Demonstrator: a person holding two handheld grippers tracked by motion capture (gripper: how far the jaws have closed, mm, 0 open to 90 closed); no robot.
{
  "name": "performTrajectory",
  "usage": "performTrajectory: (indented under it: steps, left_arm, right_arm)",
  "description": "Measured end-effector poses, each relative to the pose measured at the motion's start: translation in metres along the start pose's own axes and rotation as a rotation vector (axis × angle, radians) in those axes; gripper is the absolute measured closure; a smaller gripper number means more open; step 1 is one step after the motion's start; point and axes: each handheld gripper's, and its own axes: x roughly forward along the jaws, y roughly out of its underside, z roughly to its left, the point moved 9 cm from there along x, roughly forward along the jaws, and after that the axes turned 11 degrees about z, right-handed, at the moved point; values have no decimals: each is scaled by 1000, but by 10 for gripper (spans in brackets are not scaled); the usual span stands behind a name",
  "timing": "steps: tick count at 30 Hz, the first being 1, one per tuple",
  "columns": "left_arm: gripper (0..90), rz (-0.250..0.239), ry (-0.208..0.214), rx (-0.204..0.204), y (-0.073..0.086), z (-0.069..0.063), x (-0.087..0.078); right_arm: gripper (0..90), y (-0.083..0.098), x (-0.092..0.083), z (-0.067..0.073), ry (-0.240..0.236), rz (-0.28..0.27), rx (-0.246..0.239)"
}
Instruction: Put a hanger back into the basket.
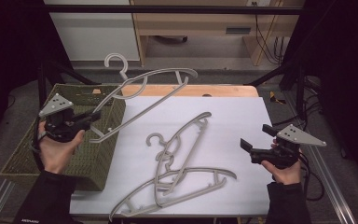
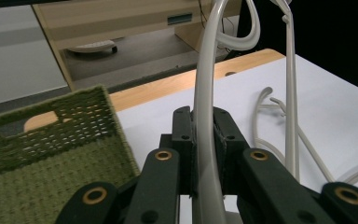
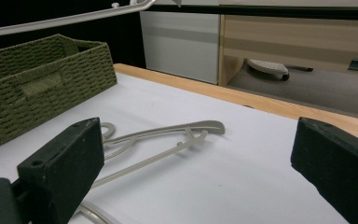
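Clamping a slim grey plastic hanger (image 1: 144,91), left gripper (image 1: 95,115) hovers over woven basket (image 1: 88,154); right gripper (image 1: 254,139) gapes.

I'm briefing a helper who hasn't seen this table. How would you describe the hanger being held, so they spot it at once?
Start at the green woven basket on the table's left side. Above its right rim, the left hand-held gripper, jaws shut, holds a pale grey plastic hanger. Unlike the hangers lying flat on the white sheet, this one is in the air, its hook pointing to the table's far side.
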Motion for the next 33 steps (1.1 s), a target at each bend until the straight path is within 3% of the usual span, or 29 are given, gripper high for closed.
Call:
performTrajectory:
  steps: [4,10,18,23,33]
  left_arm:
    - [813,-6,-14,-4,1,14,-4]
    - [813,1,-65,-10,9,46,-17]
    - [812,34,-123,-9,31,88,-33]
    - [811,40,-148,-46,48,114,-40]
    - [811,50,-183,-74,75,147,-51]
  right_arm:
    - [27,1,0,0,-1,5,-2]
    - [26,1,1,1,-3,8,-2]
    - [27,1,2,1,0,8,-3]
    - [27,1,3,2,-1,12,-5]
    - [27,2,5,3,-4,20,-5]
